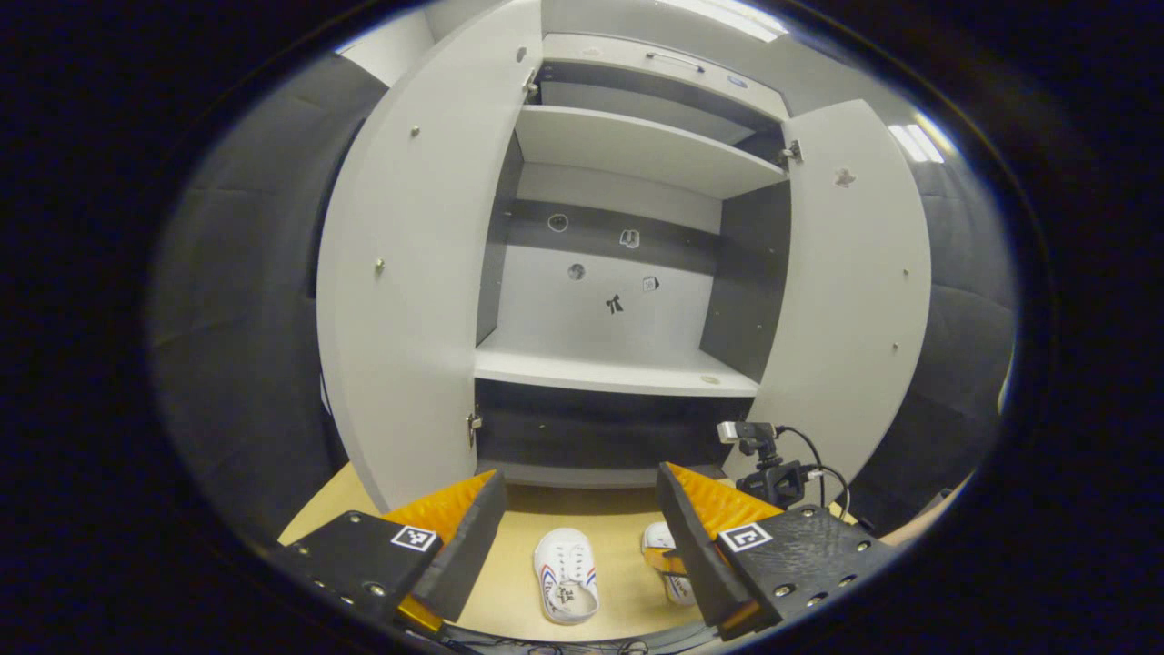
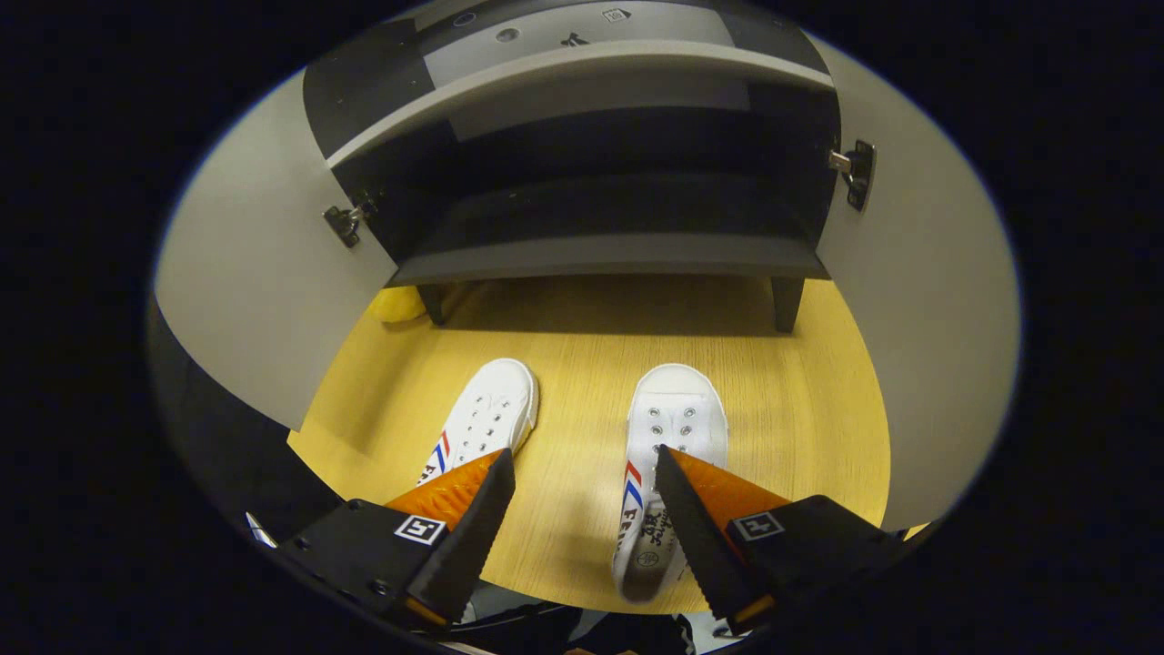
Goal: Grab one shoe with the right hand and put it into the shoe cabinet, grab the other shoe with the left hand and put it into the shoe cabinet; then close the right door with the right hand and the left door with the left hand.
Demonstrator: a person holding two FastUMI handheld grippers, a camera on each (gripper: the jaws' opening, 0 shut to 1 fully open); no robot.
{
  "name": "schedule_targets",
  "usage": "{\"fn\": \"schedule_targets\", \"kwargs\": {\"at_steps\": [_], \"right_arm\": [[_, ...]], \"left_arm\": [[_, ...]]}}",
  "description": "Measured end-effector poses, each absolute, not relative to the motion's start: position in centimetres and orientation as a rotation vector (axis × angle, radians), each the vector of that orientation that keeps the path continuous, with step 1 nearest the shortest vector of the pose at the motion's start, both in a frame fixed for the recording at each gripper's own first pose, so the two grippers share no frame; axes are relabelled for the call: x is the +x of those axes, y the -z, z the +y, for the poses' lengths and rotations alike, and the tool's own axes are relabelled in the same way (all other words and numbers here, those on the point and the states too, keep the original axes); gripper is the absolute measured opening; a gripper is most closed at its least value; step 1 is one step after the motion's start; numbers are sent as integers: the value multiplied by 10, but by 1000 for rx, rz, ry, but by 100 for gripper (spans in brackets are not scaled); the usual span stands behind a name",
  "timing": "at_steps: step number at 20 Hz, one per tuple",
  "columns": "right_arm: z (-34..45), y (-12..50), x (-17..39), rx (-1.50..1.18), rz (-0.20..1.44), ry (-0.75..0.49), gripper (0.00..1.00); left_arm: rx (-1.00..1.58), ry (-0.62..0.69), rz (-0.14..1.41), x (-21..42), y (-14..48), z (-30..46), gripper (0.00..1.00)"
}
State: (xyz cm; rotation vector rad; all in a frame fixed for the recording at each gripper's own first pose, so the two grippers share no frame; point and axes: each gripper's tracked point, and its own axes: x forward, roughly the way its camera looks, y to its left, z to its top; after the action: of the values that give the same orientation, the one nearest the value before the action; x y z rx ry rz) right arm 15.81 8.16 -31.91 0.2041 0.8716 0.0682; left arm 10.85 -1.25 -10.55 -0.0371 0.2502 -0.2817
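Shoes, two white canvas sneakers (image 2: 486, 420) (image 2: 668, 455), are lying on the wooden floor (image 2: 582, 364) before the open grey shoe cabinet (image 1: 618, 368), both grippers (image 1: 582, 528) (image 2: 582, 505) hovering spread and empty, everything remaining undone.

The floor (image 2: 582, 364) looks like pale wood laminate with a fine straight grain and a soft sheen. Both shoes, the left shoe (image 2: 486, 418) and the right shoe (image 2: 673, 437), appear to be smooth white canvas with small metal eyelets and printed insoles. The shoe cabinet (image 1: 627, 150) is matt board, light on the shelves and the doors (image 1: 409, 300), dark on the inner walls. Its hinges (image 2: 855, 168) are shiny metal. The booth wall (image 1: 245, 318) looks like dull padded cloth.
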Motion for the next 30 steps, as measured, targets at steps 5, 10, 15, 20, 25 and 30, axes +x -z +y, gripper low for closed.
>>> {"fn": "schedule_targets", "kwargs": {"at_steps": [5,10,15,20,25,30], "right_arm": [[82,352,154,214,959,-75,99],[79,374,149,209,1007,-45,98],[78,388,153,197,1029,-21,95],[75,402,150,-25,1076,-10,88],[57,404,151,-147,1062,83,32],[55,400,152,-15,1086,10,10]], "left_arm": [[-26,230,262,111,112,-14,98],[-48,213,270,110,113,-14,96],[-36,213,272,109,113,-11,94],[-66,210,268,112,114,-9,95],[-56,208,256,111,111,-4,96],[-24,211,248,102,108,5,94]]}}
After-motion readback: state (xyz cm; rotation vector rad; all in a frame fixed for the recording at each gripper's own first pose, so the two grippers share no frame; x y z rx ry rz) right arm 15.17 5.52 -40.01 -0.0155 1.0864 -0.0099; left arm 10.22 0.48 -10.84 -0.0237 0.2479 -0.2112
